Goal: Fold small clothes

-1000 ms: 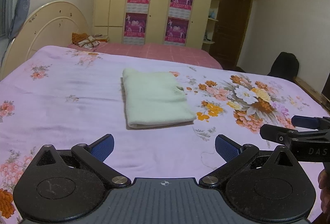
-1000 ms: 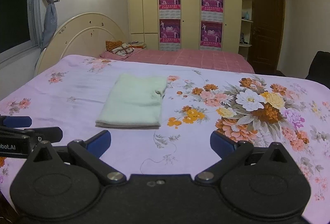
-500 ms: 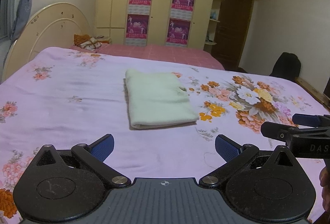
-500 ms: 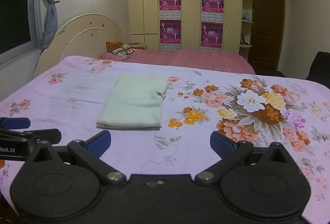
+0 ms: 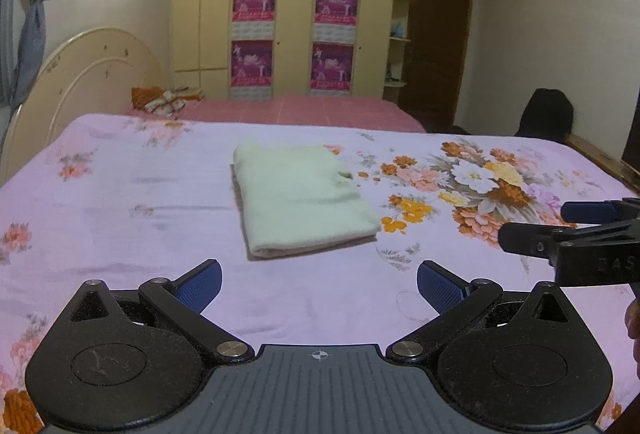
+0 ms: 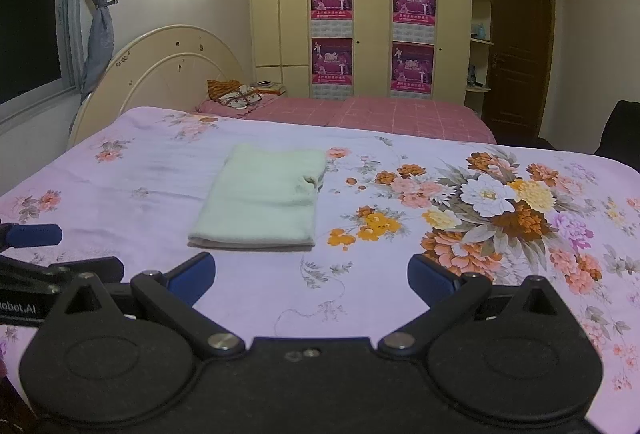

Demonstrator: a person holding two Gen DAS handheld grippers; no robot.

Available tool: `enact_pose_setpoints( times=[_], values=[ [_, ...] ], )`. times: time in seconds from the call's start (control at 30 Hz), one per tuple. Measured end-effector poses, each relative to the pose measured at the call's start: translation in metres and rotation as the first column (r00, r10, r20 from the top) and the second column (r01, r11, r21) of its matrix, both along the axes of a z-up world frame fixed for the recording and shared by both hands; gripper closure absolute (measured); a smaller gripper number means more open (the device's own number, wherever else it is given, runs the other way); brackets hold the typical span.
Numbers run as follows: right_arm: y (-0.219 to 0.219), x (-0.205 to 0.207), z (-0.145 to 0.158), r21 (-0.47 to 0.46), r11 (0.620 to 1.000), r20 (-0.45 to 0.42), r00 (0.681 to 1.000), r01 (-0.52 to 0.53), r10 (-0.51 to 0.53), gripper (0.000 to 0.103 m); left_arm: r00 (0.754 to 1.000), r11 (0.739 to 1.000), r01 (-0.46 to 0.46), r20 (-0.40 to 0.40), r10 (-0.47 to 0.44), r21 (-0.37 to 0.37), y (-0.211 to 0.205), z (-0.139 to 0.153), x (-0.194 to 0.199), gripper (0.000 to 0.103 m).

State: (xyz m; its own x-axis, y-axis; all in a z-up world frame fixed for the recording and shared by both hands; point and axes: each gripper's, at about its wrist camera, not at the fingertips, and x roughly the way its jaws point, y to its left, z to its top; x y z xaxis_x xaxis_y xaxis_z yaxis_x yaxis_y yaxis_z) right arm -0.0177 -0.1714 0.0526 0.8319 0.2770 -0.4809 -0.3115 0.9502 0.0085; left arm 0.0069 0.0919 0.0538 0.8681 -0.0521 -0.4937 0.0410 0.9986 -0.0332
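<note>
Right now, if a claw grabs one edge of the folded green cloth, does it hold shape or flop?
The folded green cloth is probably floppy: soft rounded edges, layers loose at its near end. It would likely unfold if lifted by one corner. It looks light, and may drag on the floral sheet rather than slide.

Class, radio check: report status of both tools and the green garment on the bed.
Left tool open, empty. Right tool open, empty. Green garment folded flat on floral bedsheet, beyond both tools, untouched. Nothing in the way.
</note>
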Motion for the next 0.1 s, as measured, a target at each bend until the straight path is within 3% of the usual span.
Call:
enact_pose_setpoints(
  times=[0.1],
  values=[
    [0.001, 0.0001, -0.0003, 0.001, 1.0, -0.002, 1.0, -0.006, 0.006, 0.001, 1.0, 1.0, -0.001, 0.006, 0.002, -0.009, -0.0007, 0.0018, -0.0019, 0.0]
  ],
)
